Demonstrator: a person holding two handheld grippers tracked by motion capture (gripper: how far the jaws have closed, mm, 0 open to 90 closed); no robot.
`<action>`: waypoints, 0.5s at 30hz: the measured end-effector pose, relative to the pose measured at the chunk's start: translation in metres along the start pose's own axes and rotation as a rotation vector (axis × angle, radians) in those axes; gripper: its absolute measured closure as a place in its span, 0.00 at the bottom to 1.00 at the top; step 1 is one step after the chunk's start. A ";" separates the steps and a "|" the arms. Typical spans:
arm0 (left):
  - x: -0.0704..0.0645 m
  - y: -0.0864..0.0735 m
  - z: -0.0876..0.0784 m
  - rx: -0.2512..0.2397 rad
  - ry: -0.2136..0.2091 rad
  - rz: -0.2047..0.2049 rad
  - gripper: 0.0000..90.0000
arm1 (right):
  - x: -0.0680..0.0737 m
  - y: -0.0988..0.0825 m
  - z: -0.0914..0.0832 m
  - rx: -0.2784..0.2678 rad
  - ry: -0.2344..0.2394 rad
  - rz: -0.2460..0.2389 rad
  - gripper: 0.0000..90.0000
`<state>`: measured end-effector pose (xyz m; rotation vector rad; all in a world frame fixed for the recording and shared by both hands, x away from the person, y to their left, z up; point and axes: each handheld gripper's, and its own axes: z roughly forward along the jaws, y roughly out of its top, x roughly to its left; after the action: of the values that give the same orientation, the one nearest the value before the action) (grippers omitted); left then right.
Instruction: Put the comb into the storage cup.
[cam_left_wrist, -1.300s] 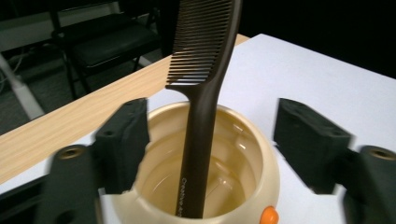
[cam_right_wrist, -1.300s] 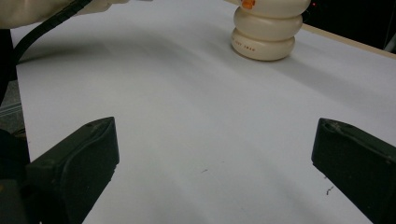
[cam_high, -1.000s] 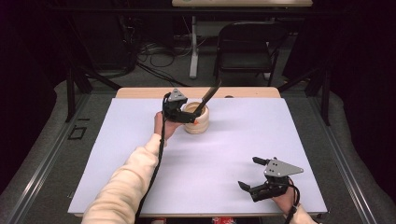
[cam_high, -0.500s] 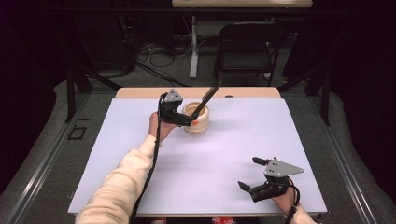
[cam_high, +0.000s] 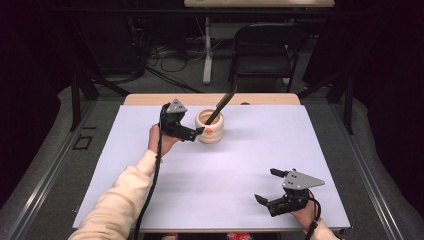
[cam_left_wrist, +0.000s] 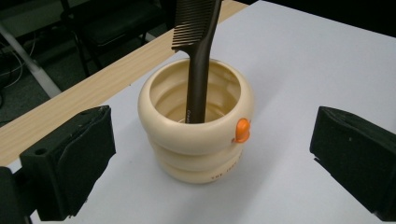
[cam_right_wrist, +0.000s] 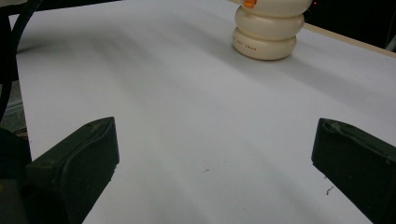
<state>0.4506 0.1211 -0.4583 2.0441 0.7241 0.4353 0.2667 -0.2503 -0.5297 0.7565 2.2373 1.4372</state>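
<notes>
Backing off the cream ringed holder (cam_high: 210, 127), the left gripper (cam_high: 195, 131) has just been opening, jaws released with nothing between them. Just ahead, the dark comb (cam_high: 221, 105) is leaning inside it. Well apart, the right gripper (cam_high: 267, 186) is resting unclenched, empty.

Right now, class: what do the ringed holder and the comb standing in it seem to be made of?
Holder: probably glazed ceramic or glossy plastic; smooth cream rings with soft highlights and a small orange knob.
Comb: likely hard plastic; dark, even, slightly shiny, with fine moulded teeth.
</notes>
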 end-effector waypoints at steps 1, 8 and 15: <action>0.000 -0.001 -0.002 0.006 0.002 0.003 0.00 | 0.000 0.000 0.000 0.000 0.001 0.001 0.00; -0.004 -0.009 -0.014 0.014 0.010 0.004 0.00 | 0.000 0.000 0.000 0.001 0.002 0.000 0.00; -0.007 -0.019 -0.027 0.019 0.026 0.005 0.00 | 0.000 0.000 0.000 0.001 0.002 0.000 0.00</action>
<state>0.4236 0.1419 -0.4602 2.0618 0.7419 0.4602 0.2667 -0.2500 -0.5298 0.7563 2.2392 1.4378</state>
